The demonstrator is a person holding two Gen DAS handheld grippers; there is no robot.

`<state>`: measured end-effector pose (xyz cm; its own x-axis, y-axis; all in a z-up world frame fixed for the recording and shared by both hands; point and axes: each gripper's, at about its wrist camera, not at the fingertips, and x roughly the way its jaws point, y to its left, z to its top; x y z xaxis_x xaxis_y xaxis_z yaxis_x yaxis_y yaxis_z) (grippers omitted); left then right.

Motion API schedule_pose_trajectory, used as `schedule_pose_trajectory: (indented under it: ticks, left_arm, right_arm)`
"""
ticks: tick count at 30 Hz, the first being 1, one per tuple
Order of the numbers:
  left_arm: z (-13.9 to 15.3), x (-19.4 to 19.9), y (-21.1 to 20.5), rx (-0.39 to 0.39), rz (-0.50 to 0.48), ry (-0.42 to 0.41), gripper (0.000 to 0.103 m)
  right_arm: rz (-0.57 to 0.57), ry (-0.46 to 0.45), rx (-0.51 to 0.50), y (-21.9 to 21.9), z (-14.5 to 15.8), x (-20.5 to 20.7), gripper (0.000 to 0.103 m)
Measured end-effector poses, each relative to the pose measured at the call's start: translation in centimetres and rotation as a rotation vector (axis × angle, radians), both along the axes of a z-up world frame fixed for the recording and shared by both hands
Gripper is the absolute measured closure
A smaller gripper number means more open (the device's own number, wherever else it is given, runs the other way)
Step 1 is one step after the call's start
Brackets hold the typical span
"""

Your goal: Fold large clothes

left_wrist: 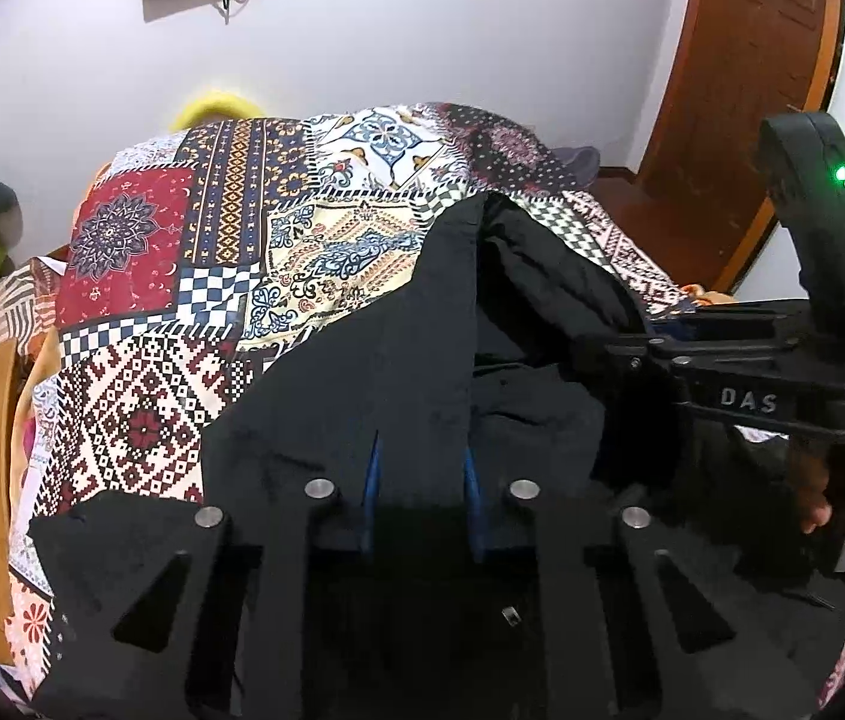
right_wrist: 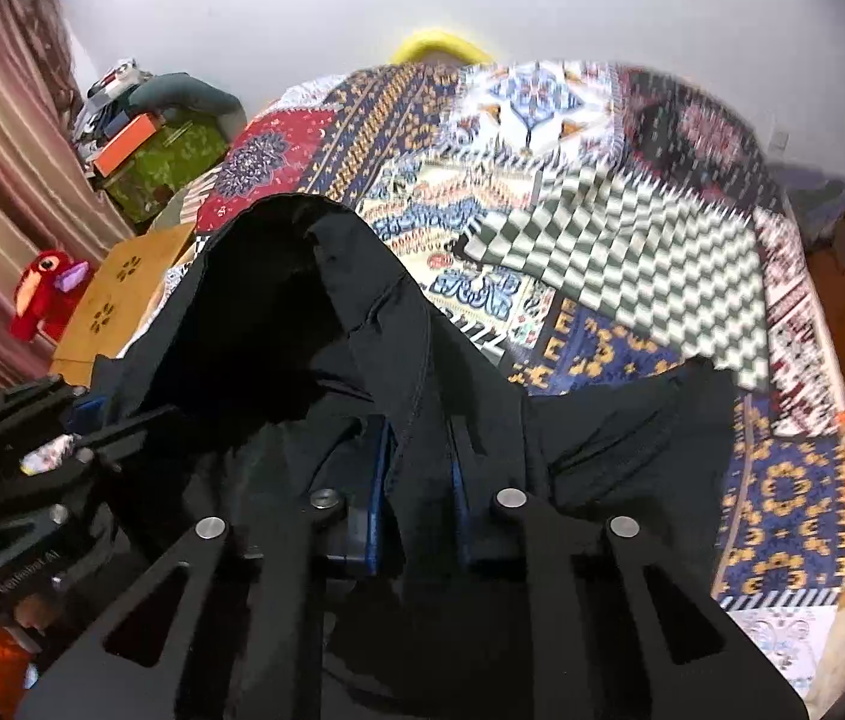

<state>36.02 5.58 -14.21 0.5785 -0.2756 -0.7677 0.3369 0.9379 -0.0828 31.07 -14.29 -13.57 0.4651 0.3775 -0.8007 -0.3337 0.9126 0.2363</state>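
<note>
A large black garment (left_wrist: 362,360) lies bunched at the near edge of a bed under a patchwork bedspread (left_wrist: 194,252). My left gripper (left_wrist: 422,480) is shut on a fold of the black cloth, which drapes between its blue pads. My right gripper (right_wrist: 419,474) is shut on another fold of the same black garment (right_wrist: 314,324), which stands up in a hood-like loop. The right gripper also shows at the right of the left wrist view (left_wrist: 722,366). The left gripper shows at the lower left of the right wrist view (right_wrist: 32,438).
The patchwork bedspread (right_wrist: 602,228) stretches back to a white wall. A wooden stool (right_wrist: 116,294), a red plush toy (right_wrist: 44,294) and a cluttered green-covered stand (right_wrist: 164,162) stand left of the bed. A brown door (left_wrist: 740,72) is at the right.
</note>
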Motion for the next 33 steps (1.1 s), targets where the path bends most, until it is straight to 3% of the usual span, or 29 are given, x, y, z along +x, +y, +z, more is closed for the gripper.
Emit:
schedule_pose_trajectory:
  ticks: [6, 14, 19, 25, 28, 30, 33]
  left_arm:
    - [2.3, -3.0, 0.8, -0.014, -0.01, -0.027, 0.085]
    - [3.9, -8.2, 1.8, 0.0, -0.017, -0.034, 0.087]
    - [3.3, -11.3, 2.8, -0.014, -0.005, 0.002, 0.086]
    - [1.4, -14.3, 2.9, 0.038, -0.019, 0.076, 0.086]
    - [0.6, -16.4, 2.3, 0.103, -0.03, 0.081, 0.084]
    - [0.4, -17.5, 2.0, 0.131, -0.033, 0.087, 0.077]
    - [0.8, -19.5, 2.1, 0.115, -0.041, 0.079, 0.075]
  right_arm:
    - [0.02, -0.067, -0.017, -0.5, 3.2, -3.3, 0.089]
    - [0.021, -0.075, 0.0, -1.4, 4.5, -7.5, 0.089]
    - [0.056, -0.07, -0.046, -0.8, 4.2, -10.4, 0.089]
    - [0.08, -0.028, -0.078, -1.0, 3.3, -13.8, 0.087]
    - [0.119, 0.012, -0.1, -1.2, 2.8, -15.2, 0.084]
    - [0.13, 0.014, -0.114, -1.4, 3.0, -16.2, 0.083]
    - [0.124, -0.01, -0.139, -2.2, 3.8, -17.4, 0.082]
